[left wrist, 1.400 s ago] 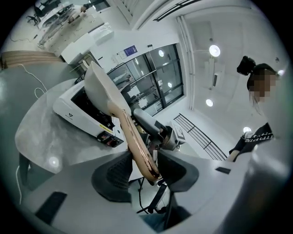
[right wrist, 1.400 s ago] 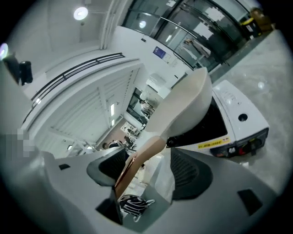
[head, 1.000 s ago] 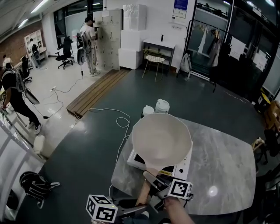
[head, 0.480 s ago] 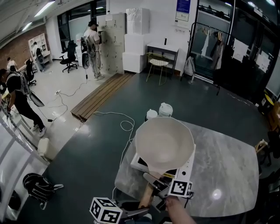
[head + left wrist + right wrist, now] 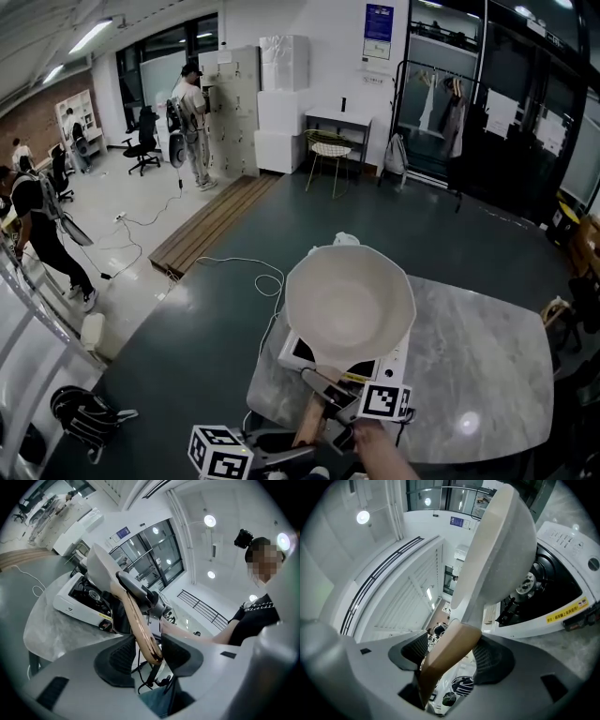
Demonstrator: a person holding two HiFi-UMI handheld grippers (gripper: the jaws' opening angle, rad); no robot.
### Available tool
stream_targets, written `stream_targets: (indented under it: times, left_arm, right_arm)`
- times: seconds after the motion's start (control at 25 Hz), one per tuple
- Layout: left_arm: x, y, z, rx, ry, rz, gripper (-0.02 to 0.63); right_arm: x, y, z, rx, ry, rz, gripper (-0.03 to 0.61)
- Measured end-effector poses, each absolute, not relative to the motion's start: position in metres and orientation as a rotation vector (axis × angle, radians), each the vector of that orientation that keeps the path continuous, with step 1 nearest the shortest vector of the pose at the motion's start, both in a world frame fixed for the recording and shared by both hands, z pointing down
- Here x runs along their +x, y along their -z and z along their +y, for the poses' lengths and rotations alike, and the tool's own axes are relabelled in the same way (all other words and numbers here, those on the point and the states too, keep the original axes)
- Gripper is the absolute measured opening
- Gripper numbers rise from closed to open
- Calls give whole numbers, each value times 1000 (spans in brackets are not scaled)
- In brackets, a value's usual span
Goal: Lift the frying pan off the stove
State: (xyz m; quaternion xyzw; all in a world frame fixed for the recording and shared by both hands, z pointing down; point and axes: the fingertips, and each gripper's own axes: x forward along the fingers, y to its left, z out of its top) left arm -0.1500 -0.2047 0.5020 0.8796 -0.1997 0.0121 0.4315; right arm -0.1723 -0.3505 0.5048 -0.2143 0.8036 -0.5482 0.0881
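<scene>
The frying pan [image 5: 349, 300], cream inside with a wooden handle [image 5: 309, 422], hangs tilted above the white stove [image 5: 309, 354] on the grey marble table [image 5: 487, 366]. My right gripper [image 5: 330, 398] is shut on the handle close to the pan; in the right gripper view the handle [image 5: 447, 658] fills the space between the pads, with the pan [image 5: 497, 545] towering over the stove [image 5: 553, 592]. My left gripper [image 5: 302, 441] grips the handle's end. In the left gripper view that end [image 5: 151, 648] sits between the pads of my left gripper [image 5: 149, 654].
A white lidded container [image 5: 345, 239] peeks out behind the pan's far rim. A white cable [image 5: 253, 272] lies on the dark floor left of the table. People stand at the far left of the room, well away.
The pan has risen a little in the head view and now hides most of the two white containers behind it. Both grippers keep their hold on the handle.
</scene>
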Motion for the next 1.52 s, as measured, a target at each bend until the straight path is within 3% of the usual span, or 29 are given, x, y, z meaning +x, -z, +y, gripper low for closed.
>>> stream_targets:
  times: [0.92, 1.52]
  left_arm:
    - [-144, -420, -234, 2488, 0, -535, 184]
    - [-83, -416, -231, 2581, -36, -205, 183]
  right_arm:
    - [-173, -378, -372, -556, 1183, 2596, 314]
    - [-72, -373, -369, -869, 1035, 2497, 324]
